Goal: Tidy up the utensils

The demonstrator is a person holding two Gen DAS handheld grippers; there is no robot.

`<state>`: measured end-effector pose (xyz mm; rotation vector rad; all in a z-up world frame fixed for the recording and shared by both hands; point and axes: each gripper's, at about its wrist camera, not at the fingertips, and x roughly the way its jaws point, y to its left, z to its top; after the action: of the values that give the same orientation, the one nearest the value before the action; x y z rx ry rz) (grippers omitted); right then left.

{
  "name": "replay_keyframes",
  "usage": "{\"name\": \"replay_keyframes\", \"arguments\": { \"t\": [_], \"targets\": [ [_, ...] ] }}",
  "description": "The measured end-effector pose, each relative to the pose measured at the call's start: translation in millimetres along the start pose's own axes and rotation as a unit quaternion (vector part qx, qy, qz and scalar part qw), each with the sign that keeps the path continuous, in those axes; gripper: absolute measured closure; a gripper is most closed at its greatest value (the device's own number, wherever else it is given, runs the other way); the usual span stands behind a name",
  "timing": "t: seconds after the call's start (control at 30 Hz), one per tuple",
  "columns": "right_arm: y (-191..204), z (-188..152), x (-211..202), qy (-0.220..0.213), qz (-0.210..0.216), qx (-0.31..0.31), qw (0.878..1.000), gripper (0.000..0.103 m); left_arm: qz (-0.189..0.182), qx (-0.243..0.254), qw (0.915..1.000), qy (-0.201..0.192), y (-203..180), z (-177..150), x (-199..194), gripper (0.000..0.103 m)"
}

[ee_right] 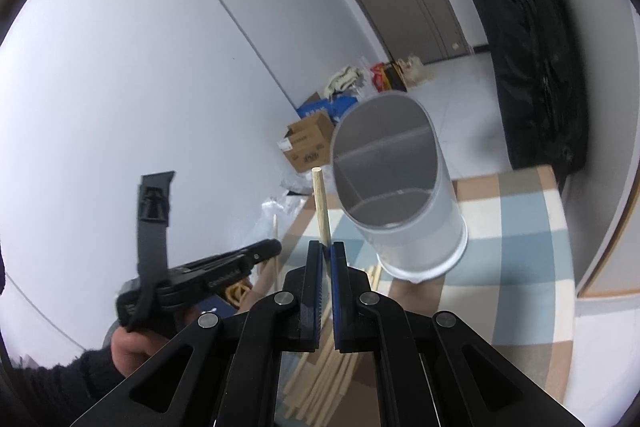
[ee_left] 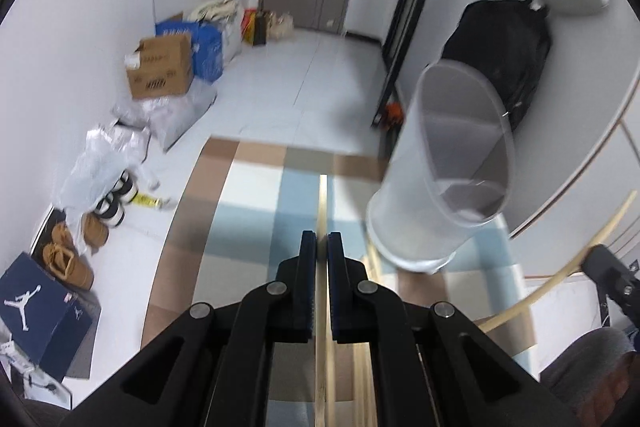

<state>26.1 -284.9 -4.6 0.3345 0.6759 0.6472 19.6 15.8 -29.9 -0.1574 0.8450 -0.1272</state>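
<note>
A clear plastic cylinder holder (ee_left: 440, 167) with an inner divider stands on a checked tablecloth (ee_left: 256, 195); it also shows in the right wrist view (ee_right: 400, 187). My left gripper (ee_left: 322, 239) is shut on a wooden chopstick (ee_left: 323, 199) that points forward, left of the holder. My right gripper (ee_right: 327, 247) is shut on another wooden chopstick (ee_right: 321, 203), its tip up just left of the holder's mouth. Several more chopsticks (ee_right: 320, 383) lie on the cloth under the grippers. The left gripper (ee_right: 240, 263) shows in the right wrist view, and the right one (ee_left: 612, 275) with its chopstick in the left.
The checked cloth (ee_right: 520, 247) covers a table. Beyond its edge lie cardboard boxes (ee_left: 160, 71), plastic bags (ee_left: 168, 115), shoes (ee_left: 72, 255) and a blue shoe box (ee_left: 36, 311) on the floor. A black bag (ee_left: 504, 59) hangs behind the holder. A curved white wall edge (ee_left: 592, 147) is at right.
</note>
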Motion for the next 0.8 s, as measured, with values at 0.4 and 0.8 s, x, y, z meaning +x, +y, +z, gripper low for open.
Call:
{"name": "replay_keyframes", "arguments": {
  "t": [0.4,0.8],
  "targets": [
    [20.7,41.2,-23.9,-0.033,-0.019,-0.027,0.999,0.100,-0.049,-0.010,0.9965,-0.067,-12.5,37.7,-33.7,0.102],
    [18.6,124.6,-37.4,-0.069,-0.037,-0.041,0.996,0.100,-0.091,-0.006,0.9800,-0.177,-43.8,121.8,-45.6,0.102]
  ]
}}
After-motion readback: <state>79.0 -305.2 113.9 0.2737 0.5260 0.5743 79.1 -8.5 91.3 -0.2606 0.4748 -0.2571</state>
